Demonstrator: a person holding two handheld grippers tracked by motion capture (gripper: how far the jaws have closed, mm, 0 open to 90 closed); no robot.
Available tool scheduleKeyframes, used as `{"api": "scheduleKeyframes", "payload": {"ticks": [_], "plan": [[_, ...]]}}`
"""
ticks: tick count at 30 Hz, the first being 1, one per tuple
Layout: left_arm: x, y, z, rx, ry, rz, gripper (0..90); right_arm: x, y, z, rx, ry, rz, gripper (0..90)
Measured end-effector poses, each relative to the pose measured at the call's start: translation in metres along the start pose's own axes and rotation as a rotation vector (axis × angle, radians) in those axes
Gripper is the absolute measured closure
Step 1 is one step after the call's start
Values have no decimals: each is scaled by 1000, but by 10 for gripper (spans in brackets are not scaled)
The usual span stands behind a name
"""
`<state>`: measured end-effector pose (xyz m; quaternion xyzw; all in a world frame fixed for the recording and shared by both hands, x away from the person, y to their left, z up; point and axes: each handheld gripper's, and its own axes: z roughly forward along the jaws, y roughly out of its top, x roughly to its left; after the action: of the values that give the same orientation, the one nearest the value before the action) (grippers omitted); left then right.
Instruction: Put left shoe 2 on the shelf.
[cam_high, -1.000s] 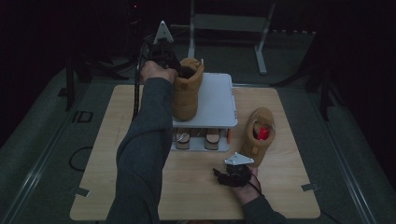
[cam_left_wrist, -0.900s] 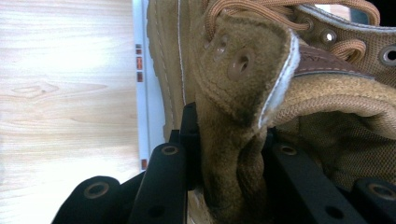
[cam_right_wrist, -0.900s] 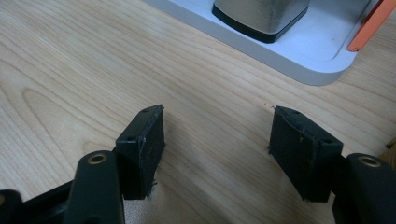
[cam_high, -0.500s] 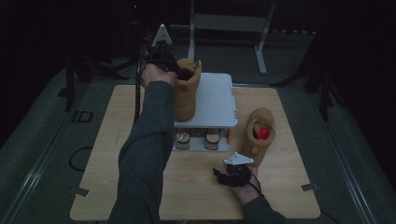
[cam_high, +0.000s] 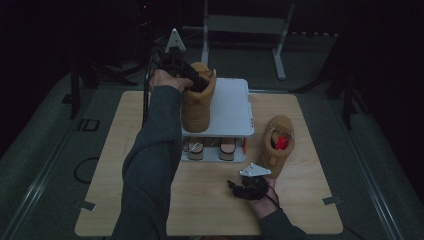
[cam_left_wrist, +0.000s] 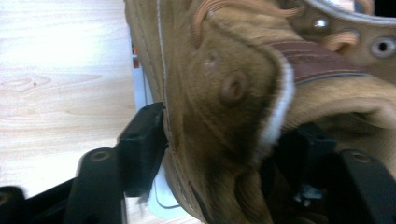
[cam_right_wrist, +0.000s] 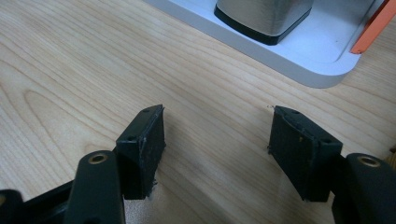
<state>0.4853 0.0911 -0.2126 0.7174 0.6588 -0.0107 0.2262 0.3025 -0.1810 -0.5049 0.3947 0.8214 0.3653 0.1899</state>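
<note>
The left gripper (cam_high: 192, 80) has just been opening, its jaws straddling the collar of the tan boot (cam_high: 198, 102) standing on the white rack (cam_high: 232, 107). The right gripper (cam_high: 248, 186) rests released on the wooden table (cam_high: 210, 200), beside a second boot (cam_high: 276, 145) holding something red (cam_high: 282, 142).

At the upper centre of the high view the boot (cam_high: 199, 102) was tan-brown, with a darker brown collar band, on a white rack (cam_high: 231, 107). At right, a second tan boot (cam_high: 276, 145) held something red (cam_high: 282, 142) inside. The table (cam_high: 115, 165) was pale wood with visible grain. Both tongs (cam_high: 195, 80) (cam_high: 246, 189) were black; the sleeve (cam_high: 150, 165) was dark grey.
</note>
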Motion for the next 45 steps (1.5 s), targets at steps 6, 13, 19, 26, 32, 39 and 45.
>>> {"api": "scheduleKeyframes", "payload": {"ticks": [6, 13, 19, 26, 32, 39, 45], "plan": [[6, -1, -10, -15, -54, 37, 360, 0, 0, 0, -1, -1, -4, 354], [18, -1, -24, -49, -99, 65, 372, 0, 0, 0, -1, -1, -3, 354], [28, -3, -37, -85, -145, 78, 417, 0, 0, 0, -1, 0, -3, 354], [40, -4, -52, -133, -145, 66, 539, 0, 0, 0, -1, -1, -3, 354], [51, -4, -59, -191, -104, 37, 625, 0, 0, 0, -1, 0, -2, 354], [57, -4, -56, -203, -2, 36, 677, 0, 0, 0, -1, 0, -1, 354], [63, -4, -46, -185, 40, 43, 644, 0, 0, 0, -1, 1, -1, 354]]}}
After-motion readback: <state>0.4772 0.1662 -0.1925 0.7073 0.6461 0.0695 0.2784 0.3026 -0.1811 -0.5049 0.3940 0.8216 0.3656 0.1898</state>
